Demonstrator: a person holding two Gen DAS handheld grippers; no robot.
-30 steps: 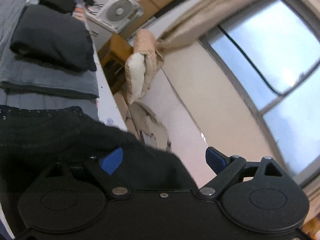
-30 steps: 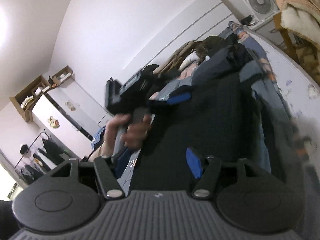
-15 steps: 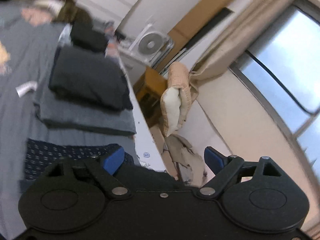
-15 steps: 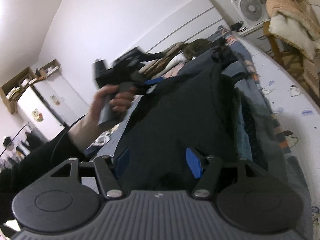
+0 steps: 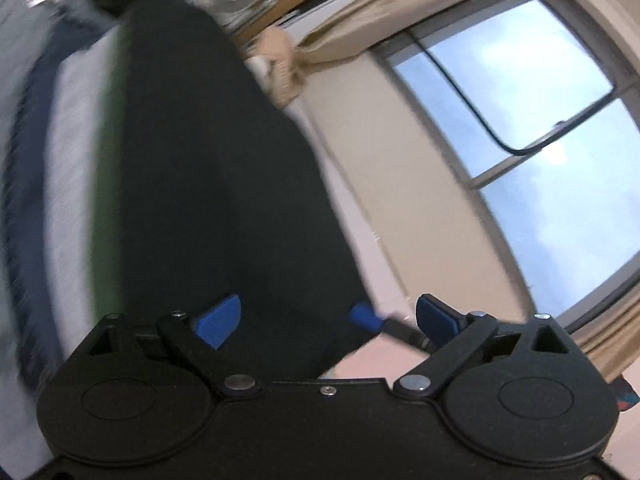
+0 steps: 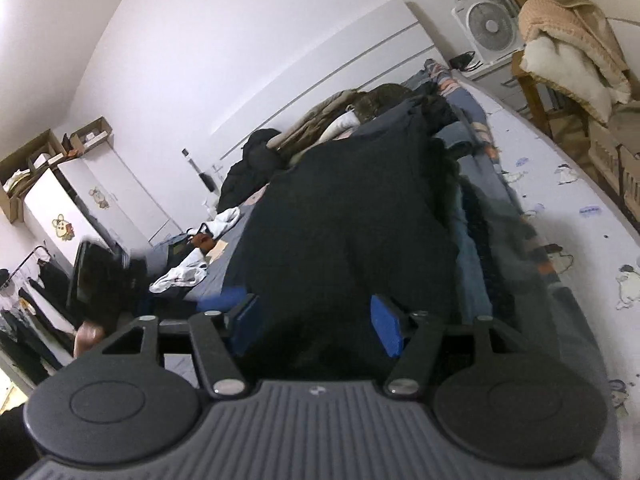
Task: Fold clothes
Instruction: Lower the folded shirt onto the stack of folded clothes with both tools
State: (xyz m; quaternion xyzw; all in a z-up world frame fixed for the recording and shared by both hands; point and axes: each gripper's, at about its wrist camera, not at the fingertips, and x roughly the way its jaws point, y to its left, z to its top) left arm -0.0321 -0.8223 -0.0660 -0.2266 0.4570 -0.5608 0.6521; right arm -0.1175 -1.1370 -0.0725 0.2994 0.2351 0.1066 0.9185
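Bed (image 6: 568,184) takes most of the room, white printed sheet along its window side, loose clothes heaped toward the headboard. That heap (image 6: 352,116) looks like the unsorted stock, kept at the far end so the near end stays free for folding.

Black garment (image 6: 348,220) is the task item: a broad dark sheet running from the right gripper out over the bed, on top of grey and blue layers. In the left wrist view the same black garment (image 5: 208,152) fills the middle, badly motion-blurred. Judging by how it spans both tools, it is stretched out by 1 edge to square it for a fold.

Right gripper (image 6: 316,328): 2 blue pads part-way closed with black cloth bunched between them, so it is pinching the garment's near edge. Left gripper (image 5: 326,320): pads spread wide, cloth passing over the left pad only, nothing pinched.

Fan (image 6: 486,26) and a chair piled with a beige blanket (image 6: 560,28) stand beside the bed, out of the way.

Hard to make out: the garment's type, and how many folds it has. Its far end merges into the heap. In the right wrist view the left gripper is only a dark smear at the left edge. A blue tip with a dark stem shows between the left pads, likely part of the right tool.
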